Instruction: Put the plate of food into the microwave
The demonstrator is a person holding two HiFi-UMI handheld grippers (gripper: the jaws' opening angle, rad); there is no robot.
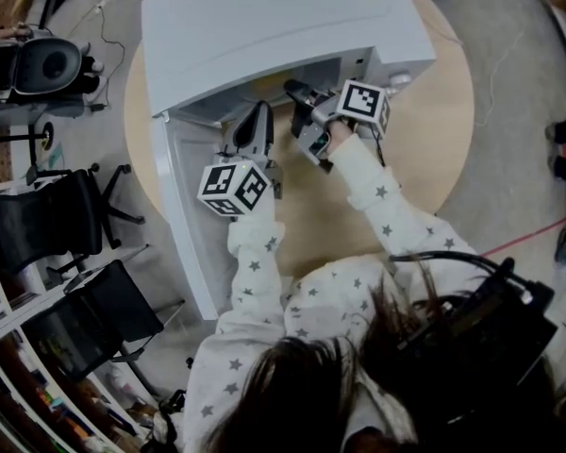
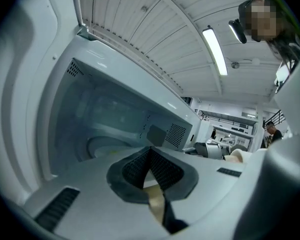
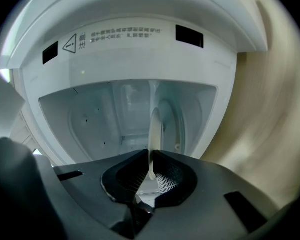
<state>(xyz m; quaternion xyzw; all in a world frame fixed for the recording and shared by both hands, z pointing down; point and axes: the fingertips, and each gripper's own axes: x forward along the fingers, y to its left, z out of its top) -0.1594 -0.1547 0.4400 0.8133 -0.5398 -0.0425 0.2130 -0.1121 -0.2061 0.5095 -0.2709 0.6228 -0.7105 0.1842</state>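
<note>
Right claw [image 3: 151, 156] is clamping the plate [image 3: 155, 126] by its near rim, pads pinching one thin edge. I'm seeing the plate edge-on, so no food is showing. Left claw [image 2: 150, 151] is sitting closed on nothing, just beside the right one at the door opening. The plate is reaching ahead of my tips, past the microwave [image 3: 140, 59] frame and into the cavity. It's hovering apart from the turntable [image 3: 176, 119] on its underside.

Risks I'm weighing:
- **Droop:** with a single-rim pinch the far side is likely wanting to sag, so any wrist roll is risking a slip or food sliding off.
- **Early release:** this is risking an off-centre landing on the turntable.
- **Pushing too deep:** this is risking the far rim hitting the back wall.

Room:
- **Frame lip:** it's looking close around my claw body.
- **Cavity walls:** they're standing clear on both sides of the plate.
- **Outside the cavity:** the door [image 1: 184, 225] is hanging open on the left claw's side. Bare table [image 1: 434, 130] is lying open on the right claw's outer side.
</note>
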